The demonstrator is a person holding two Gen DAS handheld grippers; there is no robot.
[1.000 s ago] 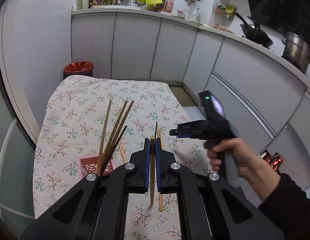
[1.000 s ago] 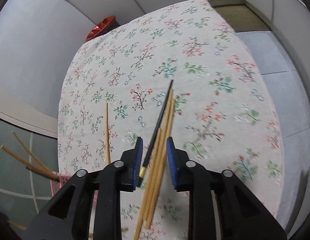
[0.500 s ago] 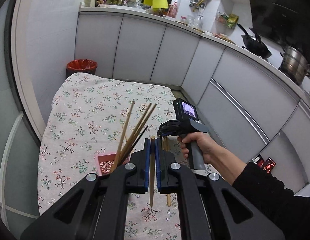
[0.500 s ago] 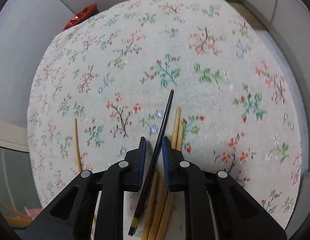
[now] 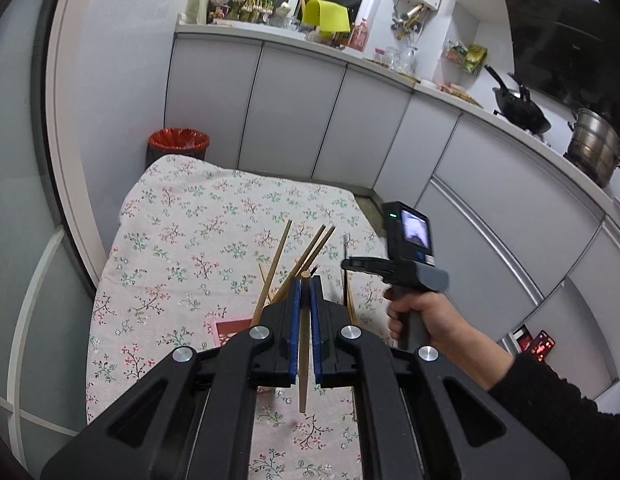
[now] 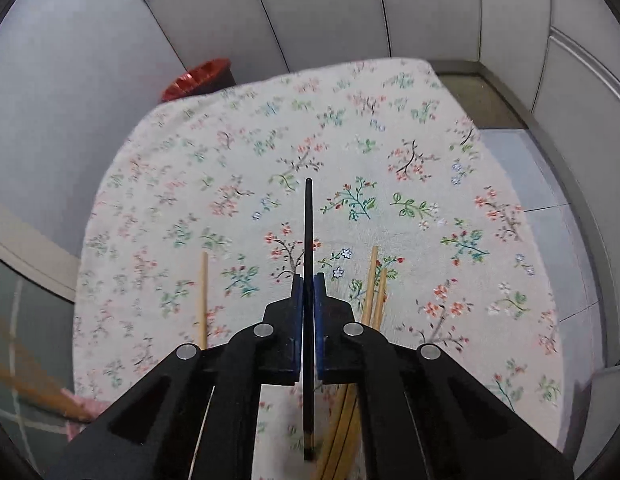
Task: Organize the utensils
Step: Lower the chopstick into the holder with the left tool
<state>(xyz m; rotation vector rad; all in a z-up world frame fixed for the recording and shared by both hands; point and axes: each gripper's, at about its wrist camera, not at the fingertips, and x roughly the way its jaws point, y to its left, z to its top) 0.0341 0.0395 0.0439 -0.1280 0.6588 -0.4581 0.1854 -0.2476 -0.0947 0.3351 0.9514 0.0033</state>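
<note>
Wooden and pale, a single chopstick is pinched between the blue pads of the left gripper, its top just clear of the fingertips and its lower end hanging free above the flowered tablecloth. The grip sits near the upper end, so the long free part could swing or slip downward if the hand tilts or jolts.

The right gripper is likewise closed tight, on a black chopstick that runs straight out past its tips. That stick is thin and looks smooth; clamped along its length, it could slide forward out of the pads if the gripper points downward.

Just past the left gripper stands a pink holder, mostly hidden behind the fingers, with several wooden chopsticks leaning out of it at a slant. These fan across the opening, so a new stick lowered in could strike them, knock one out, or tip the holder, which looks light.

On the cloth beside the right gripper lie loose wooden sticks, and another lone stick lies to the left; a low pass could sweep them off the table.

Farther off, the person's right hand holds its tool close beside the left one, so both heading for the holder together could collide.
</note>
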